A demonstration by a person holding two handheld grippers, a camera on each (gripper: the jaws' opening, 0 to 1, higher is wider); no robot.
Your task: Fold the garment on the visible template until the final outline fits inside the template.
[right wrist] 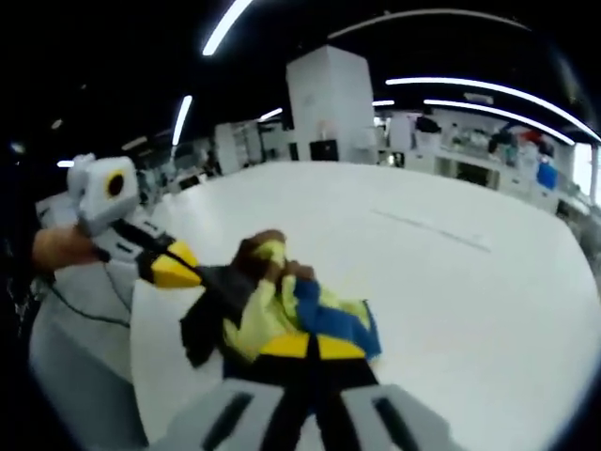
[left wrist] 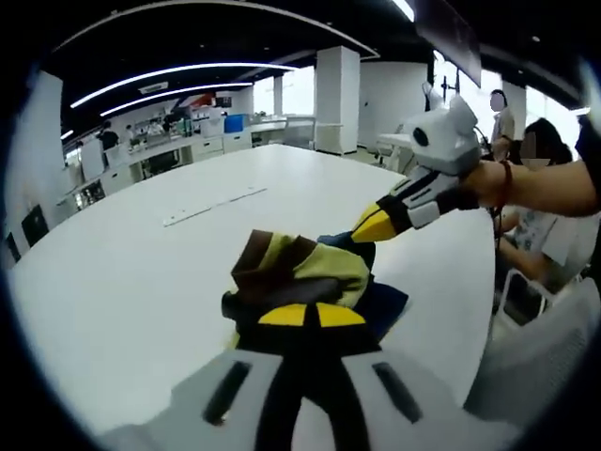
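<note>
Left gripper [left wrist: 302, 316]: my jaws are pinched together on the garment [left wrist: 310, 272], yellow tips touching with cloth bunched right at them. The garment is a crumpled heap of yellow, brown, black and dark blue, sitting on the white table [left wrist: 141, 272] near its edge, partly lifted by the grippers. Right gripper [left wrist: 368, 225] comes in from the right in the left gripper view, yellow tip buried in the far side of the heap, a person's hand [left wrist: 488, 180] holding it.

Right gripper view: right gripper [right wrist: 310, 346] has its jaws closed on the cloth too, blue and yellow folds [right wrist: 319, 315] just above the tips. Left gripper [right wrist: 178, 268] enters from the left, its tip against the black part of the garment. A thin pale strip [left wrist: 214, 206] lies on the table well beyond the heap. I can't make out any template outline. People sit past the table edge in the left gripper view.
</note>
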